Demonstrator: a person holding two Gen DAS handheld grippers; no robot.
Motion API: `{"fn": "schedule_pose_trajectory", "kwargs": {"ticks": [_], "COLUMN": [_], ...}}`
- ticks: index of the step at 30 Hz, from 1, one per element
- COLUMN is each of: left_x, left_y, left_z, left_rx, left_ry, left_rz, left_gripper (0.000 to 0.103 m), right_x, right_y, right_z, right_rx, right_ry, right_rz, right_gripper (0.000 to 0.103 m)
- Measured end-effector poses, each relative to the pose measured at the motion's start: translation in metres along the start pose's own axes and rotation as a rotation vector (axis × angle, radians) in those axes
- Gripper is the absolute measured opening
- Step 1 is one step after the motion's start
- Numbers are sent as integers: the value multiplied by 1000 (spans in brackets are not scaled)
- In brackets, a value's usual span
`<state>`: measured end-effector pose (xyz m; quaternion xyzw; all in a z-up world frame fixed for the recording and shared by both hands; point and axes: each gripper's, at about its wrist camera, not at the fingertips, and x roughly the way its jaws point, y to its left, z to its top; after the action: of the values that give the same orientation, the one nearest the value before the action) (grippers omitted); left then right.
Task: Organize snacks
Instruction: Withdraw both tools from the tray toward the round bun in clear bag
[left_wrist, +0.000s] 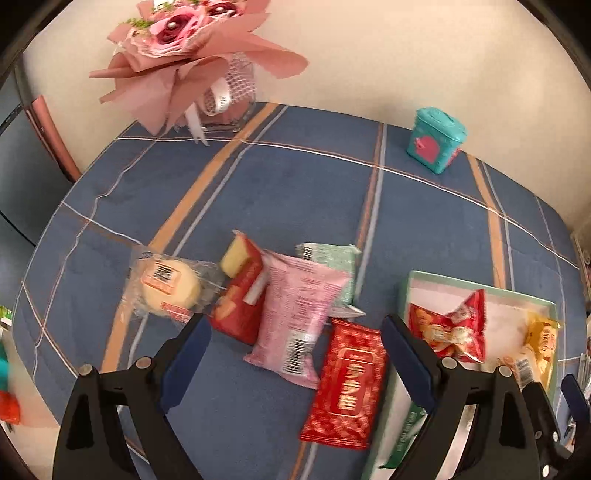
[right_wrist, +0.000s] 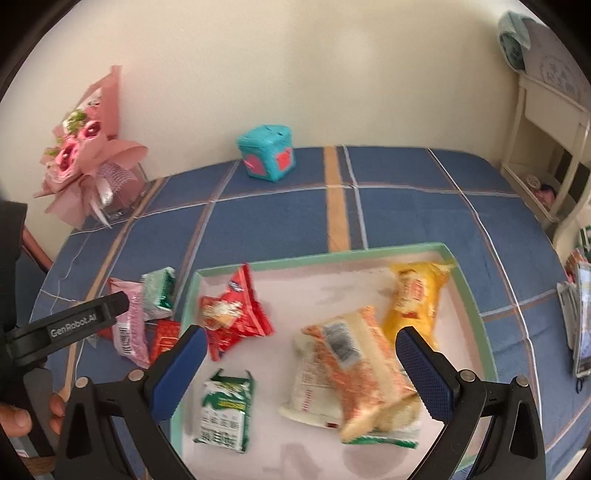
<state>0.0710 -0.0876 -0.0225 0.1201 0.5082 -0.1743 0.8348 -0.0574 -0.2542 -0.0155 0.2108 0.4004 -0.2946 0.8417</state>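
Observation:
A green-rimmed tray (right_wrist: 476, 295) lies on the blue plaid cloth and holds a red packet (right_wrist: 236, 314), a yellow packet (right_wrist: 413, 295), an orange-white packet (right_wrist: 362, 369) and a green-white packet (right_wrist: 225, 410). My right gripper (right_wrist: 299, 369) is open and empty above the tray. Loose snacks lie left of the tray (left_wrist: 404, 291): a round bun in clear wrap (left_wrist: 170, 288), a red cake packet (left_wrist: 240, 295), a pink packet (left_wrist: 295, 317), a mint packet (left_wrist: 332, 273) and a red patterned packet (left_wrist: 347, 384). My left gripper (left_wrist: 295, 365) is open and empty above the pink and red patterned packets.
A pink bouquet in a glass vase (left_wrist: 184, 55) stands at the far left by the wall. A teal box (left_wrist: 436, 140) stands at the far edge. A white shelf (right_wrist: 546, 122) and some items (right_wrist: 580, 317) are to the right of the table.

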Motion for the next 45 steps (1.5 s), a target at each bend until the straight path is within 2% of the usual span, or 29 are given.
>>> {"fn": "schedule_pose_trajectory", "kwargs": {"ticks": [3,8,12,14,21,24,29,34,40,45], "left_x": [3,3,3,3,9,12,17,22,34,40], "left_y": [16,51,77,91,127,137,151,147,147,155], "left_z": [1,4,9,10,10,11,9,12,13,23], "left_rx": [-15,-65,-89,-121,-192,-207,-282,-288,-304,-299], "left_ry": [-11,-68,-80,-73,-53,-29,1,42,78,50], "left_rz": [41,91,145,144,140,116,4,-102,-119,-103], "left_gripper": [93,93,94,98,101,101,101,100,100,100], "right_x": [3,8,7,9,22,28,37,46,51,56], "right_y": [18,52,84,97,138,148,152,148,147,156], "right_z": [0,-2,-7,-10,-22,-25,-25,-24,-18,-13], "right_rx": [-40,-107,-176,-184,-196,-175,-153,-130,-109,-102], "right_ry": [13,24,23,32,126,155,189,211,187,175], "right_rz": [-12,9,36,67,174,198,205,186,192,221], "right_gripper": [103,103,103,103,103,103,103,101,89,82]}}
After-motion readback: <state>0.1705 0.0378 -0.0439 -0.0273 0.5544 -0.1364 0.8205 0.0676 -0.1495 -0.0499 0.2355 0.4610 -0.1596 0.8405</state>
